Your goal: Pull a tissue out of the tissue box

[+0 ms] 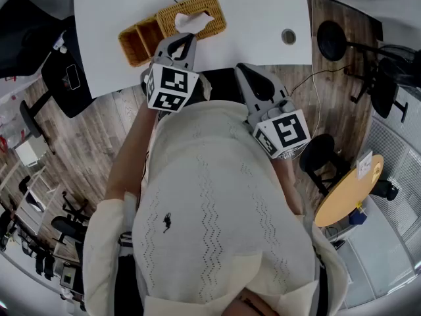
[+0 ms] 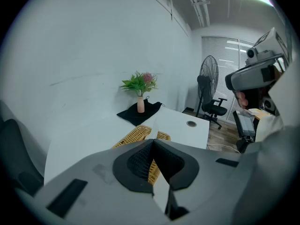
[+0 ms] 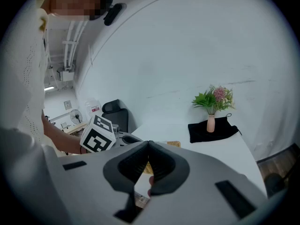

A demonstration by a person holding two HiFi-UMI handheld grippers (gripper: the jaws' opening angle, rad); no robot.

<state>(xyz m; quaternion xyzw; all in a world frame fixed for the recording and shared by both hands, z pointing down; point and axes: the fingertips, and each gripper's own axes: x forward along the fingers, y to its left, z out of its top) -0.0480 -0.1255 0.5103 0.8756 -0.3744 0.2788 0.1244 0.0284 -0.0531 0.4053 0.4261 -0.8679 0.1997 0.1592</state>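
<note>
A wicker tissue box [image 1: 197, 10] stands on the white table [image 1: 250, 18], with a white tissue [image 1: 192, 23] sticking out of its top. My left gripper [image 1: 186, 40] points at the box from the near side, its tips just short of the tissue, jaws shut and empty. In the left gripper view the box [image 2: 136, 135] lies right beyond the closed left gripper [image 2: 152, 144]. My right gripper [image 1: 245, 68] hangs lower, off the table's near edge, also shut with nothing in it. The right gripper view shows the closed right gripper [image 3: 149, 145] and a bit of the wicker box [image 3: 174, 144].
An open wicker basket [image 1: 139, 41] adjoins the box on the left. A vase of flowers [image 2: 140, 102] on a black cloth stands at the table's far end. A cable hole [image 1: 288, 36] is at the table's right. Office chairs, a standing fan [image 2: 208, 76] and a round wooden table [image 1: 348, 189] surround it.
</note>
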